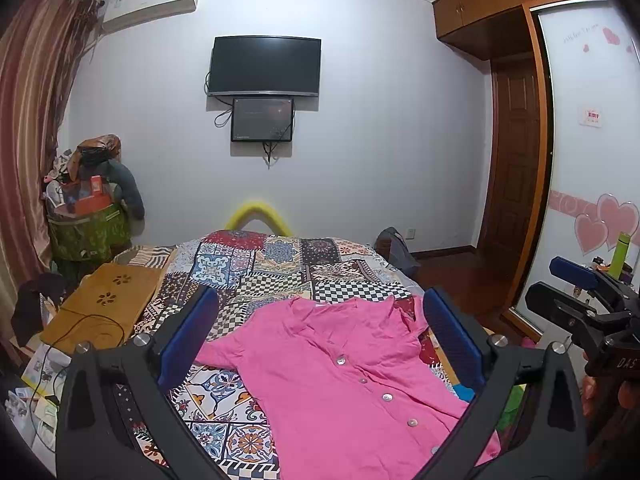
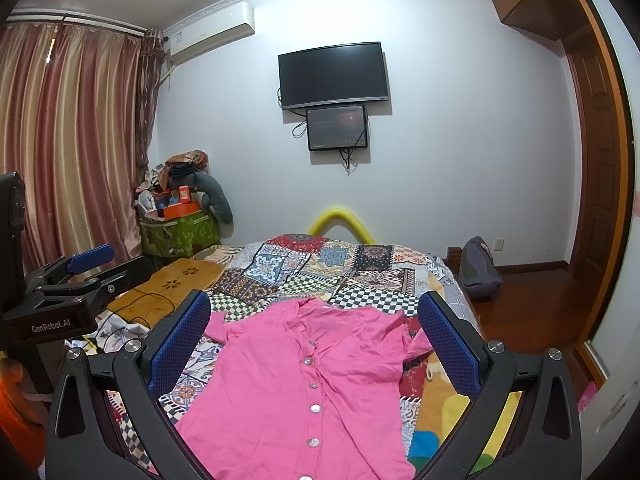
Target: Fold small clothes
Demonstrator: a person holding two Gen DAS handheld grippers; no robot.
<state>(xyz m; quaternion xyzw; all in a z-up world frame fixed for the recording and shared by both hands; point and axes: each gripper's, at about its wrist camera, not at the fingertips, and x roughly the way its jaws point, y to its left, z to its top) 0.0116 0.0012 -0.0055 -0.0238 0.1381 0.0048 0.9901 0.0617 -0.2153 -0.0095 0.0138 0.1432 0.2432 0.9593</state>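
Observation:
A pink short-sleeved shirt (image 1: 344, 376) with a row of pearly buttons lies spread flat, front up, on the patchwork bedspread (image 1: 256, 264); it also shows in the right wrist view (image 2: 312, 380). My left gripper (image 1: 320, 332) is open and empty, held above the shirt's upper part. My right gripper (image 2: 314, 332) is open and empty, held above the shirt's chest. Each gripper shows at the edge of the other's view: the right one (image 1: 576, 284) and the left one (image 2: 80, 268).
A yellow wooden lap table (image 1: 100, 308) with a black cable sits on the bed's left side. Papers and clutter lie at the left edge. A green bag piled with things (image 2: 180, 224) stands by the curtain. A wardrobe and wooden floor (image 2: 532, 304) are to the right.

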